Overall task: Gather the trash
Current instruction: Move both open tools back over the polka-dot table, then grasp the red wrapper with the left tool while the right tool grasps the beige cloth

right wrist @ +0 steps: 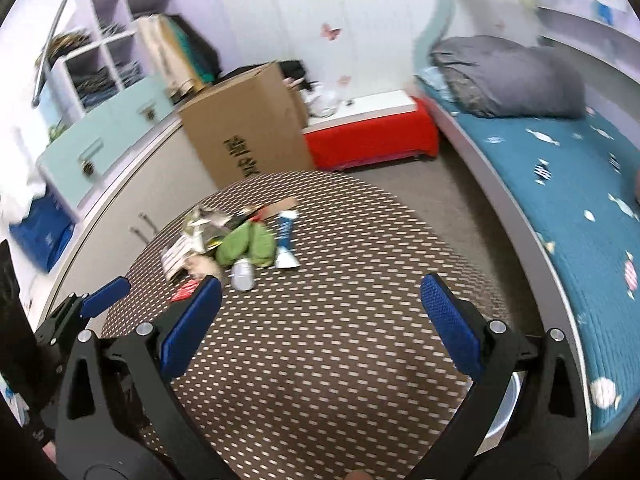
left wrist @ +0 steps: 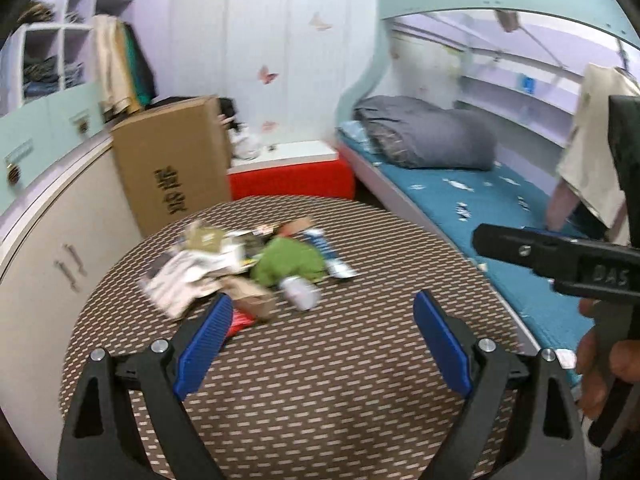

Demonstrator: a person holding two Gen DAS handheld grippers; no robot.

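A pile of trash lies on the round table with a brown patterned cloth [left wrist: 320, 380] [right wrist: 320, 360]. It holds a crumpled green wrapper [left wrist: 288, 262] [right wrist: 248, 244], a small white can [left wrist: 300, 292] [right wrist: 242, 276], a blue-and-white packet [left wrist: 326, 250] [right wrist: 285, 240], white papers [left wrist: 180, 280] [right wrist: 180, 254] and a red wrapper [left wrist: 240, 320] [right wrist: 184, 292]. My left gripper [left wrist: 322, 320] is open just short of the pile, its left pad beside the red wrapper. My right gripper [right wrist: 320, 304] is open and empty, to the right of the pile.
A tall cardboard box [left wrist: 176, 160] [right wrist: 248, 132] stands behind the table beside a red bench [left wrist: 292, 180] [right wrist: 372, 136]. A bed with a blue sheet [left wrist: 460, 200] [right wrist: 560, 200] and grey duvet runs along the right. Cabinets [left wrist: 60, 240] line the left.
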